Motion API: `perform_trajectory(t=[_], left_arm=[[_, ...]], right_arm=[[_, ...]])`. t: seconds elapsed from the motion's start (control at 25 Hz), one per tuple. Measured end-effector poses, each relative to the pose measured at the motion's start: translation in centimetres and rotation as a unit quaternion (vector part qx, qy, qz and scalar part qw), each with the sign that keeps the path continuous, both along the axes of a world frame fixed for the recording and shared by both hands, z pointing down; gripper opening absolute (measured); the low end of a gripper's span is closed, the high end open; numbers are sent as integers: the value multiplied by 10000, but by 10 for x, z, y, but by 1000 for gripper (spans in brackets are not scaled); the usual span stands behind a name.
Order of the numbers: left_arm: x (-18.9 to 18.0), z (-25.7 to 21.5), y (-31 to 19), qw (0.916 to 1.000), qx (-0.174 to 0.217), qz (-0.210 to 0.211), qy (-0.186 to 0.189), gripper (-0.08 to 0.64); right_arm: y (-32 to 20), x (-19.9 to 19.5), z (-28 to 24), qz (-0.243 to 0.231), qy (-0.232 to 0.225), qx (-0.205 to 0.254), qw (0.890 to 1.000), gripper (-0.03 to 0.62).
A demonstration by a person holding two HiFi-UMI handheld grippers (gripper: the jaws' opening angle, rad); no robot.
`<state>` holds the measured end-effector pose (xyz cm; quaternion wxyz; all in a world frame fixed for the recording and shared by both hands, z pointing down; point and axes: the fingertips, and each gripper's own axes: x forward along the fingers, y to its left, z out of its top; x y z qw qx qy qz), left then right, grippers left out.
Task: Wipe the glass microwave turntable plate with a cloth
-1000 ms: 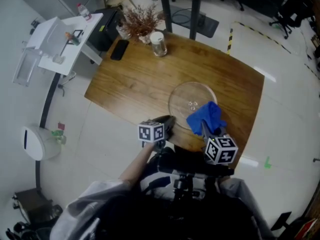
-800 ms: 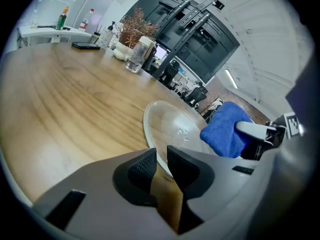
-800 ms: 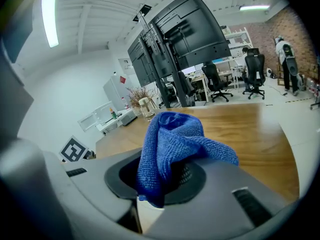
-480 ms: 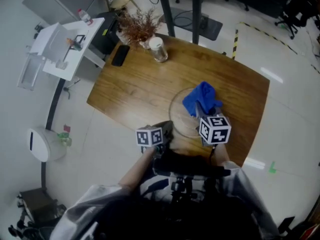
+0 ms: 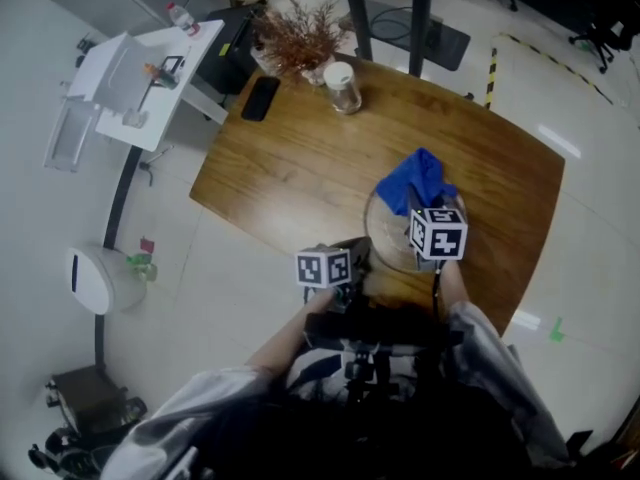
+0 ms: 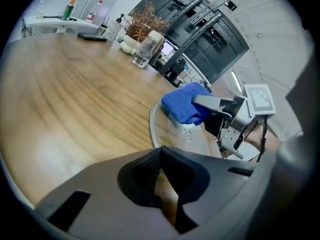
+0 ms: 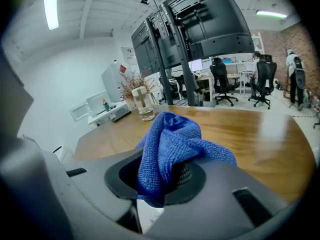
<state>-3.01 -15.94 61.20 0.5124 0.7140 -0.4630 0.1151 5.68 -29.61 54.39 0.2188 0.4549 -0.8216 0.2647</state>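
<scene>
The clear glass turntable plate [image 5: 384, 240] lies on the wooden table [image 5: 300, 168], near its front edge. My right gripper [image 5: 413, 204] is shut on a bunched blue cloth [image 5: 413, 180], which rests over the plate's far part. In the right gripper view the cloth [image 7: 167, 144] bulges up out of the jaws [image 7: 165, 184]. My left gripper [image 5: 357, 254] sits at the plate's near-left rim. In the left gripper view its jaws [image 6: 160, 154] are closed where the plate's rim [image 6: 153, 130] runs in, with the cloth [image 6: 182, 103] beyond.
A lidded glass jar [image 5: 344, 86], a dried plant [image 5: 298, 40] and a black phone [image 5: 260, 98] stand at the table's far left corner. A white side table [image 5: 140, 78] is left of it. A white bin [image 5: 95, 280] stands on the floor.
My right gripper has carried the cloth from the plate's near right edge across to its far side. The left gripper has stayed at the near-left rim.
</scene>
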Motion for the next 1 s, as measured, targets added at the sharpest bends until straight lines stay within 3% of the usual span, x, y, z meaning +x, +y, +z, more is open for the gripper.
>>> perform_trajectory(t=[0.28, 0.56, 0.64, 0.76, 0.84, 1.0], left_arm=[[-1, 2, -3, 9994, -219, 250, 139, -5], [-2, 6, 0, 9992, -215, 300, 134, -5], [-1, 5, 0, 9992, -220, 313, 101, -5], [-2, 4, 0, 9992, -217, 323, 51, -5], [-2, 3, -1, 9993, -186, 326, 12, -5], [-1, 4, 0, 9993, -151, 332, -45, -5]], right_arm=[[-2, 90, 1, 882, 592, -119, 9943, 81], [14, 146, 7, 1194, 1193, -170, 9855, 82], [18, 141, -4, 1217, 1151, -92, 9858, 82], [24, 104, -27, 1061, 643, 68, 9923, 81], [31, 68, -37, 731, 396, 133, 9965, 81], [51, -10, -30, -213, 315, 81, 9992, 81]])
